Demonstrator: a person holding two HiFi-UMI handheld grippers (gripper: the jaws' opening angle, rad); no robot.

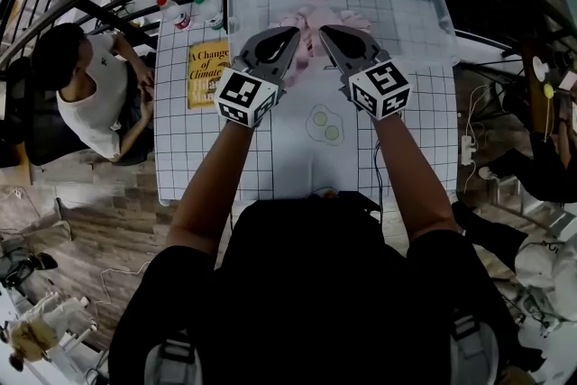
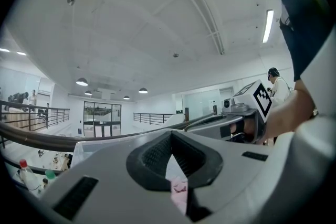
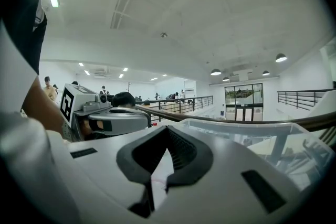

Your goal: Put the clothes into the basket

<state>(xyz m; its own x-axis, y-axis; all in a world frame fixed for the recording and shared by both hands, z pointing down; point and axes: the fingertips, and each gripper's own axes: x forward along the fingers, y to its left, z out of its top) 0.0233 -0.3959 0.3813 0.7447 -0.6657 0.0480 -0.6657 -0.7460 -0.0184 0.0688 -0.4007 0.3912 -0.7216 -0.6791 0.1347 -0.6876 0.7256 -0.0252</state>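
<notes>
On the table's (image 1: 270,160) left edge lies a yellow book (image 1: 207,73), well apart from the work. The clear basket (image 1: 233,4) stands at the far edge, its long side running left to right across the person's front.

The left gripper (image 1: 290,37) points into the basket from its near side with its jaws closed on a fold of the pink garment (image 1: 317,19); its own view shows pink cloth pinched low between the pads. The garment lies just ahead of both tips, inside the basket's outline, spread left to right between them.

The right gripper (image 1: 327,33) sits just beside the left one, equally near the cloth, jaws fully closed. Only a pale sliver with a faint pink streak shows in their gap, so whether a thin edge is caught there is unclear.

Seen through the clear wall, the garment may rest on the basket's floor or hang above it. The lower part of the cloth is blurred.
</notes>
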